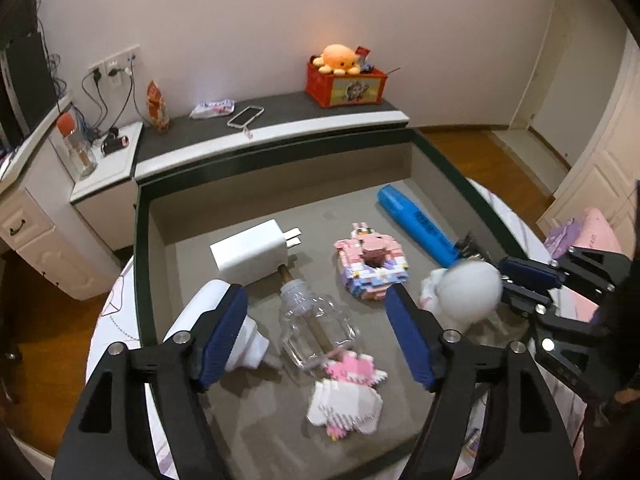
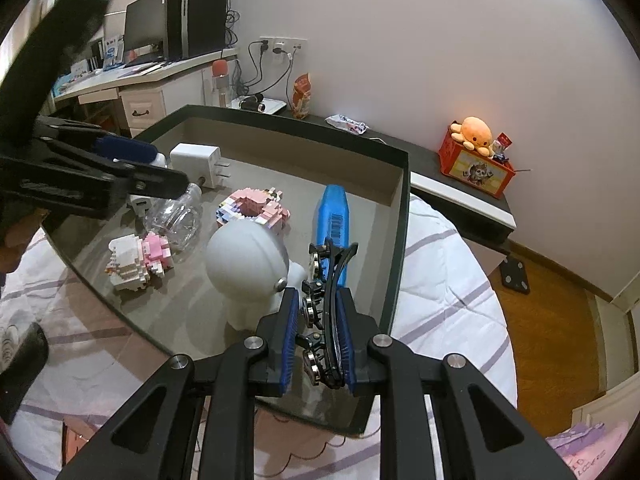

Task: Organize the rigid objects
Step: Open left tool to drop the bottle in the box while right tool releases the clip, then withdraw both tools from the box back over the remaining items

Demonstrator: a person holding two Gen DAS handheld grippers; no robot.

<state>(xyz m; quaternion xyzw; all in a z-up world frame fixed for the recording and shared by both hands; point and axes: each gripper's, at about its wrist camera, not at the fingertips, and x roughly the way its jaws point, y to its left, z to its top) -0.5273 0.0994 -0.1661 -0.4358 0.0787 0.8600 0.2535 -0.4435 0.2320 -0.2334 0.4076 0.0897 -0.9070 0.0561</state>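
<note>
- Here, the right gripper (image 2: pixel 318 344) is clenching a black hair clip (image 2: pixel 326 312) at 6 o'clock; its lower end is hiding between the pads.
- The left gripper (image 1: pixel 320 332) is standing released over a clear bottle (image 1: pixel 312 328), which is hard to make out.
- Two block toys, one blue marker (image 1: pixel 416 224) and one white charger (image 1: pixel 250 250) are lying in the tray (image 1: pixel 140 240).

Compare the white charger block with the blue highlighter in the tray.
The charger block is white and boxy with two metal prongs; the blue highlighter is a long tube bearing a barcode. The charger lies near the tray's left wall, the highlighter along its right side. Both lie flat, ungripped.
</note>
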